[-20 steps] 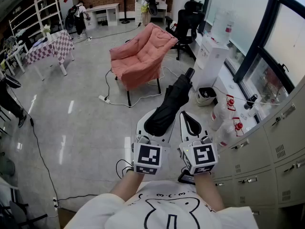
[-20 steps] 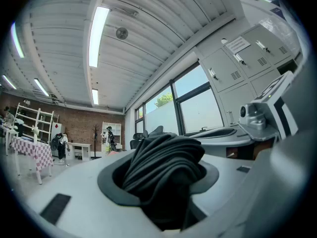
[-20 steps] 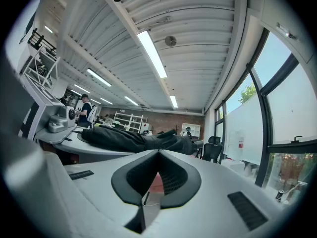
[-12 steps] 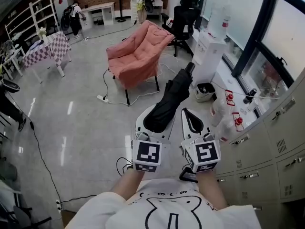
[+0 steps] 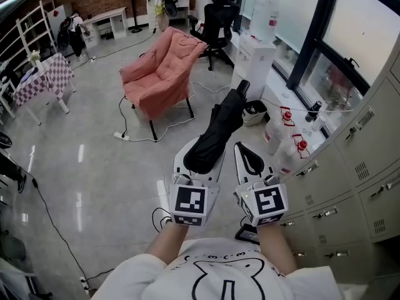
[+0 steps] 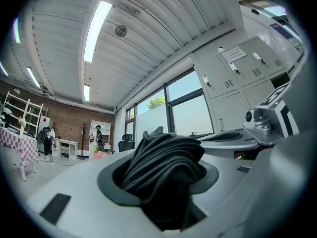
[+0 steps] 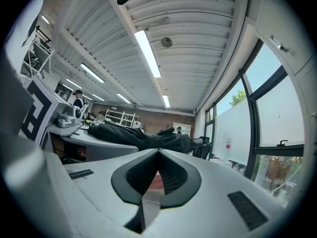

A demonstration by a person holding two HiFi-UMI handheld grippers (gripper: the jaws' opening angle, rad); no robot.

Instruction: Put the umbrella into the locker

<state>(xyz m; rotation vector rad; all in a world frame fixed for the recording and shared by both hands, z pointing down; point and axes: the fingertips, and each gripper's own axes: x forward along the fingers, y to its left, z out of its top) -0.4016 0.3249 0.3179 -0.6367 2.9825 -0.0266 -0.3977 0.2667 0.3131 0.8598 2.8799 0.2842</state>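
Observation:
The folded black umbrella [image 5: 219, 130] points away from me over the floor, and my left gripper [image 5: 199, 162] is shut on its thicker end. In the left gripper view its dark folds [image 6: 163, 165] fill the space between the pads of the left gripper [image 6: 161, 187]. My right gripper [image 5: 250, 162] is held level beside it, shut and empty. In the right gripper view the tips of the right gripper [image 7: 157, 155] meet, and the umbrella [image 7: 143, 137] lies to their left. Grey lockers [image 5: 365, 167] with closed doors stand at my right.
A pink armchair [image 5: 159, 74] stands ahead, with cables [image 5: 134, 136] on the floor beneath it. A black office chair [image 5: 219, 17], a white cabinet [image 5: 253, 55], a small bin [image 5: 253, 112] and spray bottles [image 5: 284, 130] line the window wall. A checked table [image 5: 37, 80] is far left.
The head view has swung so the room slides left and more of the lockers shows. Both grippers keep their places, the umbrella still in the left one.

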